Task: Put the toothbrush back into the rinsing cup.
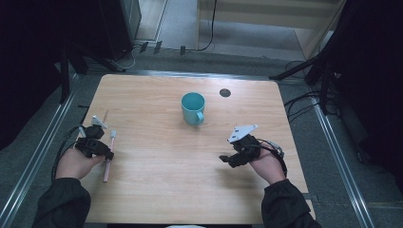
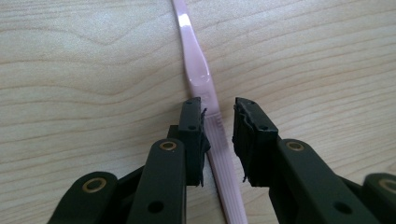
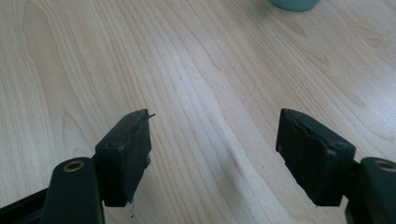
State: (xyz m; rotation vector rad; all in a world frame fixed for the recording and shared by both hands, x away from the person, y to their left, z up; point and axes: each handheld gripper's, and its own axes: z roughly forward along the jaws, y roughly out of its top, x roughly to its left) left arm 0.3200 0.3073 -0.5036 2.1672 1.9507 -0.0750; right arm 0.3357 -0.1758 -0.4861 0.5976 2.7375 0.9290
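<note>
Left gripper view: left gripper [image 2: 219, 123], jaws parted, straddles the pink toothbrush [image 2: 198, 74] handle — poised to grip; right gripper [image 1: 236, 154] hovers wide open near the teal mug [image 1: 193, 108].

Even overhead light falls on the pale wooden surface [image 1: 157, 156], while the floor and gear to the far left and right sink into near-black. Soft shadows trail beneath the cup [image 1: 193, 108] and both hands. In the left gripper view, a white glare streak runs along the pink toothbrush [image 2: 201, 79]; the black tongs [image 2: 218, 140] nearest the lens look slightly soft.
</note>
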